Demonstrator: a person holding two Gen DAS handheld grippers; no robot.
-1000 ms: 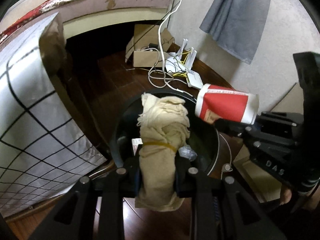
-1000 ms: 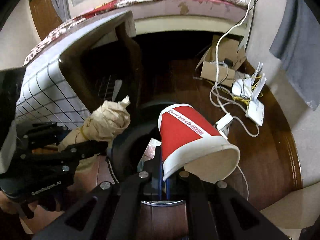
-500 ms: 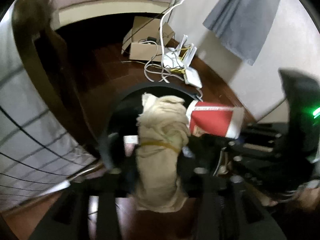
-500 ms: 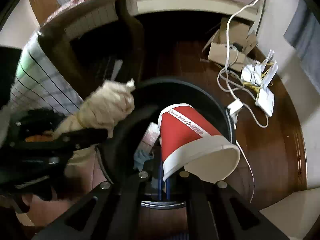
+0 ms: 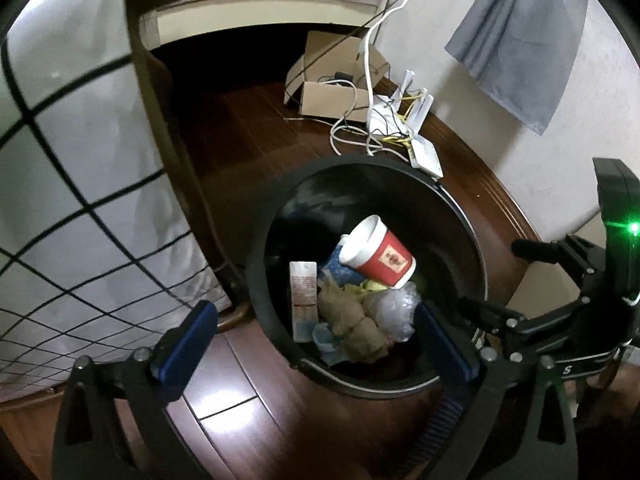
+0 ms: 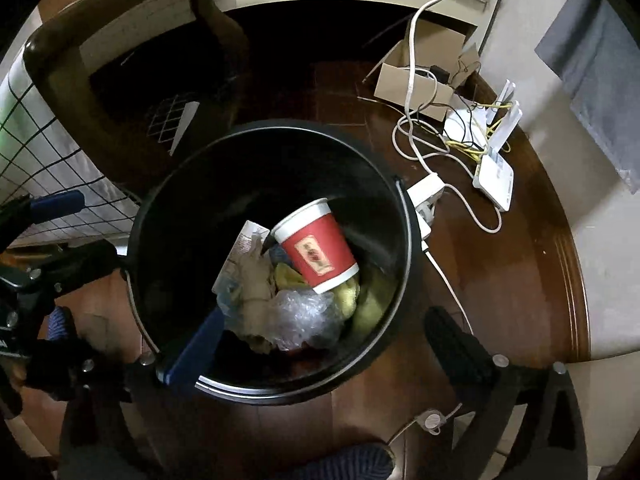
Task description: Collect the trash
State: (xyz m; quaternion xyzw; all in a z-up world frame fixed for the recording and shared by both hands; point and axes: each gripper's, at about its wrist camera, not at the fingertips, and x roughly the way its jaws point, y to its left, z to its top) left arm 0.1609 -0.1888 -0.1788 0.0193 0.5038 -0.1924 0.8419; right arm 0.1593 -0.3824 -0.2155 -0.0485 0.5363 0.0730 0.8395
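Note:
A round black trash bin (image 5: pixel 460 216) (image 6: pixel 400 208) stands on the dark wooden floor right below both grippers. Inside it a red paper cup (image 5: pixel 382 254) (image 6: pixel 316 248) lies on its side on top of other trash, and a crumpled brown paper wad (image 5: pixel 352 326) (image 6: pixel 252 280) rests beside clear plastic wrap (image 5: pixel 394 308) (image 6: pixel 304 316) and a small carton (image 5: pixel 303 300). My left gripper (image 5: pixel 316 340) is over the bin's near rim, jaws opening wide, nothing between them. My right gripper (image 6: pixel 320 344) is over the bin too, jaws opening wide and empty.
A bed with a white grid-pattern cover (image 5: pixel 80 184) and brown frame (image 6: pixel 100 92) stands close on the left. White routers (image 5: pixel 404 120) (image 6: pixel 494 168), cables and a cardboard box (image 5: pixel 332 80) (image 6: pixel 416 80) lie on the floor behind the bin. A grey cloth (image 5: pixel 520 28) hangs on the wall.
Both grippers opened from shut. The brown paper wad dropped out of the left one and the red cup out of the right one; both now lie in the bin. Both hands sank lower.

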